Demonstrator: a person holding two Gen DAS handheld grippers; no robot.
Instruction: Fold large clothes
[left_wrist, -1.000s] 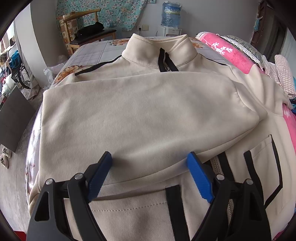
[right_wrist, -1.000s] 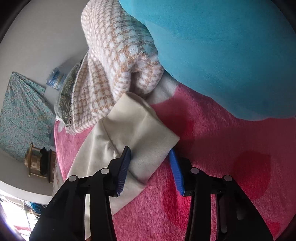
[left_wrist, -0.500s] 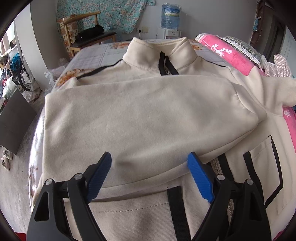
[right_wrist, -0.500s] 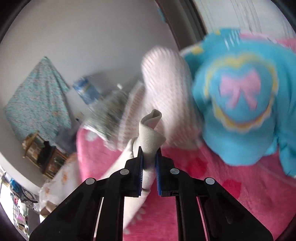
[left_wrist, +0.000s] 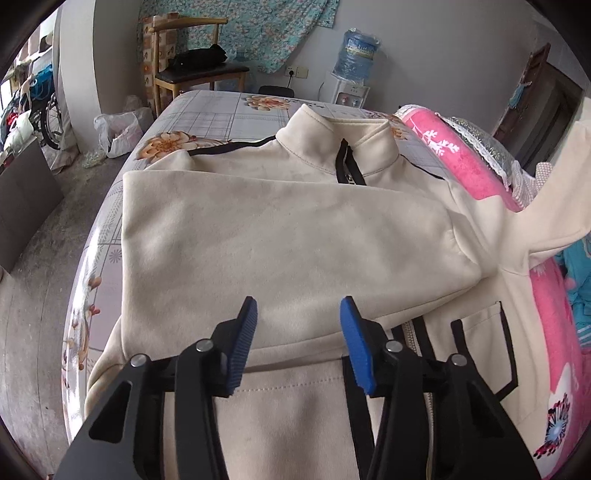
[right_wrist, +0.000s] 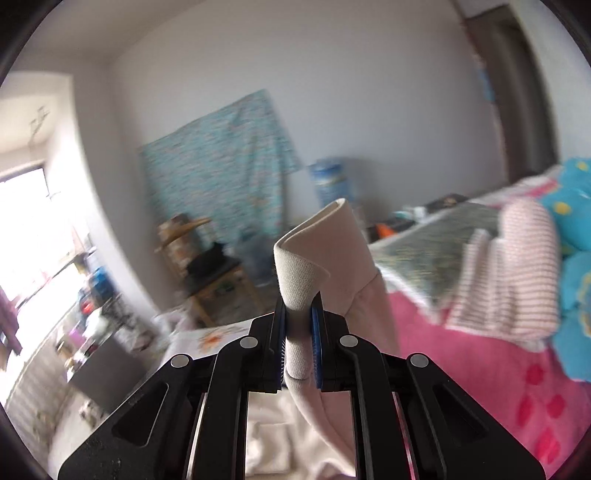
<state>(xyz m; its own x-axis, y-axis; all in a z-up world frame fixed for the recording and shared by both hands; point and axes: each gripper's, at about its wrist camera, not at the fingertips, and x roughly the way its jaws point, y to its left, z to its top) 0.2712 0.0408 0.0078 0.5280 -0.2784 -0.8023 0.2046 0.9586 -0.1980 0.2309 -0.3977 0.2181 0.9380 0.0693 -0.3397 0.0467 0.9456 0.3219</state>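
At the bed's (left_wrist: 207, 118) right edge, the right claw (right_wrist: 298, 332) pinches the jacket's (left_wrist: 280, 236) raised cuff (right_wrist: 314, 258), while the empty left claw (left_wrist: 298, 325), closing, hovers over the folded sleeve (left_wrist: 258, 258).

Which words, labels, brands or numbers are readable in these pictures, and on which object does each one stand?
None can be read.
Water bottle: its blue label carries print, too small to read.
Dispenser: a small mark on its front, too small to read.
Jacket: no text visible.
Right wrist view: too blurred for any text.
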